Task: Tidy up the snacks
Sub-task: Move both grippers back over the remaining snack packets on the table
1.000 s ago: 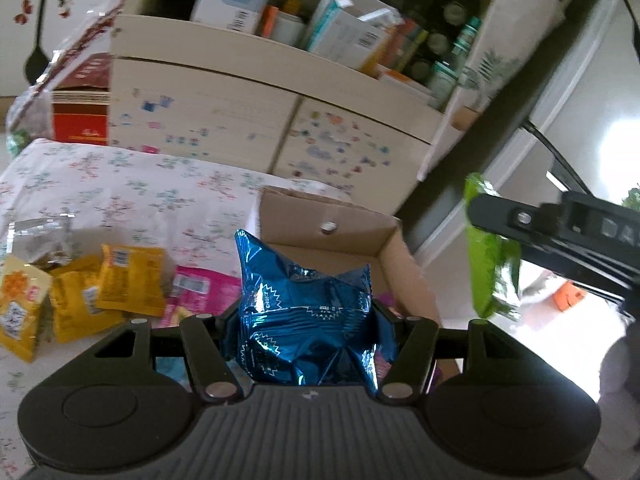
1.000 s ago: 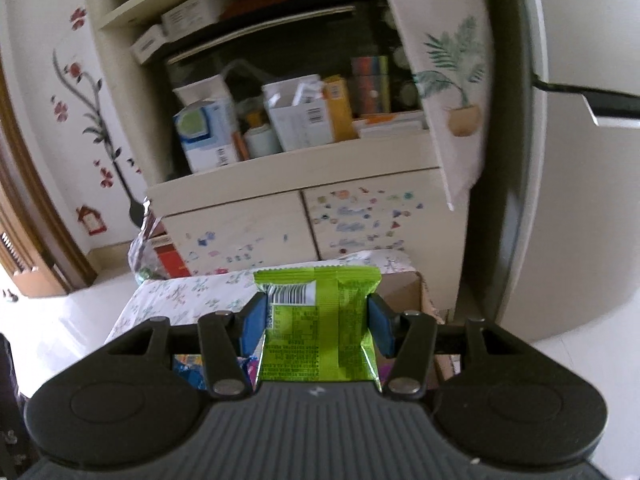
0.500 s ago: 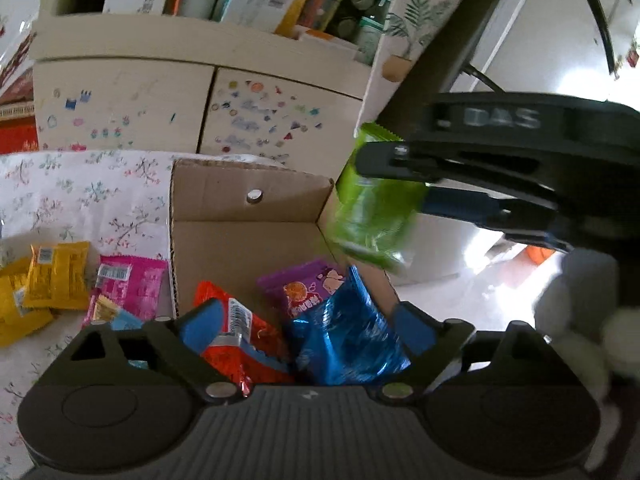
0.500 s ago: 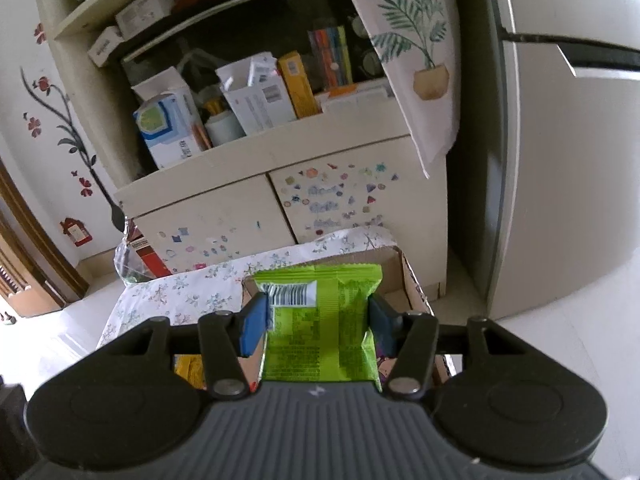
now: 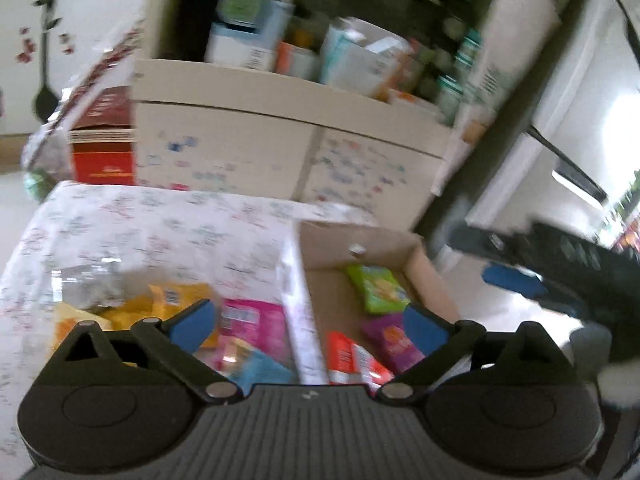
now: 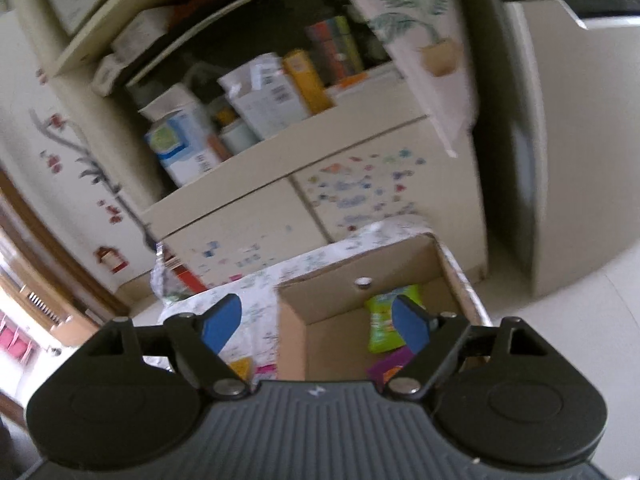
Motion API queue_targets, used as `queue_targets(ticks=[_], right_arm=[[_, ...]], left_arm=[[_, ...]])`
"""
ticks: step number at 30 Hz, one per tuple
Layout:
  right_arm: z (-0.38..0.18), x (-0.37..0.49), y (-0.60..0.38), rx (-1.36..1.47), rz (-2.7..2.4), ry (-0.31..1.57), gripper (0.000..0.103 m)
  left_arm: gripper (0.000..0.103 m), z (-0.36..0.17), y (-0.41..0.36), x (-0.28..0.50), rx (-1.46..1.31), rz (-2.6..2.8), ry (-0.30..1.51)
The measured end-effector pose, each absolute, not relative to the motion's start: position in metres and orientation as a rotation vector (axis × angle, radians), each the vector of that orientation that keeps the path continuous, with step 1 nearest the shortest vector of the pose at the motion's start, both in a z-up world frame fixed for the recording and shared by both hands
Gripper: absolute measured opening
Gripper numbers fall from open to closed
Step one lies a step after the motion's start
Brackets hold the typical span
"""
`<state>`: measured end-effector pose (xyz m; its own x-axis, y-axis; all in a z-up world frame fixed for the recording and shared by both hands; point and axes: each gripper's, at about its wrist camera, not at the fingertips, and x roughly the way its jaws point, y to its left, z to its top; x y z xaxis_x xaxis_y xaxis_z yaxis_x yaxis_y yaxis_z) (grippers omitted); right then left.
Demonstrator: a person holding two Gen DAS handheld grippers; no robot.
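My left gripper (image 5: 308, 326) hangs over the near edge of an open cardboard box (image 5: 432, 280); its jaws are opening wide, with nothing between them. In the box lie a green packet (image 5: 376, 288), a purple packet (image 5: 394, 342) and a red packet (image 5: 352, 360). The right gripper (image 6: 316, 324) is above the same box (image 6: 292, 340). Its jaws are opening too, and the green packet (image 6: 384, 320) lies loose on the box floor below them. In the left wrist view the right gripper (image 5: 496, 260) shows at the right, beyond the box.
The box stands on a table with a floral cloth (image 5: 160, 224). Yellow packets (image 5: 172, 300), a pink packet (image 5: 252, 320) and a light blue one (image 5: 260, 368) lie left of the box. Behind are a cabinet (image 6: 248, 224) with crowded shelves and a fridge (image 6: 560, 160).
The left gripper opened, let the blue foil packet drop into the box and drew back. The right gripper opened, and its green packet now lies in the box.
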<state>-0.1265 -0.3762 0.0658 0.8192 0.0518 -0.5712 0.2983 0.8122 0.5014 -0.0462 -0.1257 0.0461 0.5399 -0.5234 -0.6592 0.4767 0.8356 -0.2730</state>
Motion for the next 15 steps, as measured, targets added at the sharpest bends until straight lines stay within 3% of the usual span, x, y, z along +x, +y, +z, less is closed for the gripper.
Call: queue_targets(ticks=[15], right_arm=[[0.049,-0.093,-0.275,0.388,0.057,0.693,0.083]], left_arm=[[0.103,0.023,-0.034,0.023,-0.146,-0.3,0.89]])
